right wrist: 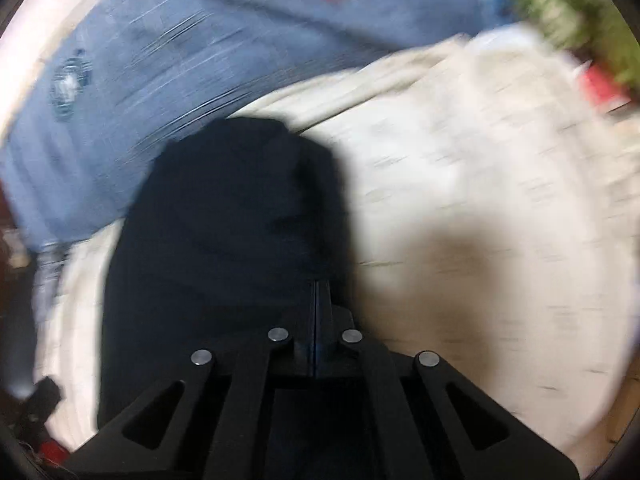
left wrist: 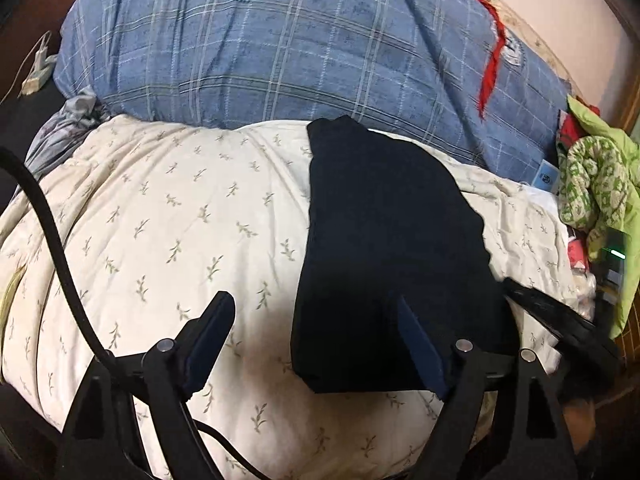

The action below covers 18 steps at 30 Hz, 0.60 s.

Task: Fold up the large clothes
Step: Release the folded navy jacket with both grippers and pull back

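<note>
A dark navy garment lies folded into a long narrow strip on the cream leaf-print quilt that covers the bed, its far end touching the blue plaid duvet heaped behind. The left gripper hangs over the near end of the strip with its jaws spread wide and nothing between them; one finger sits above the bare quilt, the other above the cloth, which suggests it has let the fabric go so the fold can settle flat. In the right wrist view, which is smeared with motion blur, the right gripper has its jaws pressed together over the strip's near right edge; whether cloth is pinched between them cannot be told. A black cable loops across the quilt at the left, and green patterned clothes sit piled at the bed's right edge, well apart from the garment.
</note>
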Each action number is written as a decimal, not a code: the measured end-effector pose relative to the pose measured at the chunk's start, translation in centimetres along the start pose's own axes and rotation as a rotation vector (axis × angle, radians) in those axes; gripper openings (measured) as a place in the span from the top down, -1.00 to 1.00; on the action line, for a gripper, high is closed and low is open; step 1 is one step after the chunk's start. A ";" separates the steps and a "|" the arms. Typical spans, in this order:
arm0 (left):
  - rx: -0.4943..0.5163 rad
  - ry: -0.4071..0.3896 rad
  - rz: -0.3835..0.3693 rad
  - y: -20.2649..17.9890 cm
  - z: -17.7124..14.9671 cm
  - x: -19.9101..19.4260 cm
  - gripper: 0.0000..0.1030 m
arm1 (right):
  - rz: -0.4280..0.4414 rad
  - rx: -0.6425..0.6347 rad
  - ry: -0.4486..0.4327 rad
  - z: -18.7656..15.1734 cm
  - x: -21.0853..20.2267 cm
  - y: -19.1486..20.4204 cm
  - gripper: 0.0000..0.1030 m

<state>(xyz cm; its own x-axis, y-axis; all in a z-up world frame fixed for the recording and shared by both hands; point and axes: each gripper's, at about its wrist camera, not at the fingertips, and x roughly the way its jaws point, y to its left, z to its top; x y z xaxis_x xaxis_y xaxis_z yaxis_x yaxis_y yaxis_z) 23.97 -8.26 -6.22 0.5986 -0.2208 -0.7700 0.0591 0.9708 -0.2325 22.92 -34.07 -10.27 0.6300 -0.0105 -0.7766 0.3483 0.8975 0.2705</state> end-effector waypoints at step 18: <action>-0.027 0.017 -0.005 1.8 -2.6 0.9 -0.66 | 0.134 -0.008 0.058 -5.4 -3.2 0.1 0.88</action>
<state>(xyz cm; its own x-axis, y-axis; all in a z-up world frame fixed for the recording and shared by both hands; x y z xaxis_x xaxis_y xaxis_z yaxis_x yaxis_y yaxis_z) 22.53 -6.96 -8.92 0.5848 -0.2274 -0.7786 0.0403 0.9669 -0.2521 17.17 -31.54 -10.80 0.6291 0.1346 -0.7656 0.2584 0.8927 0.3693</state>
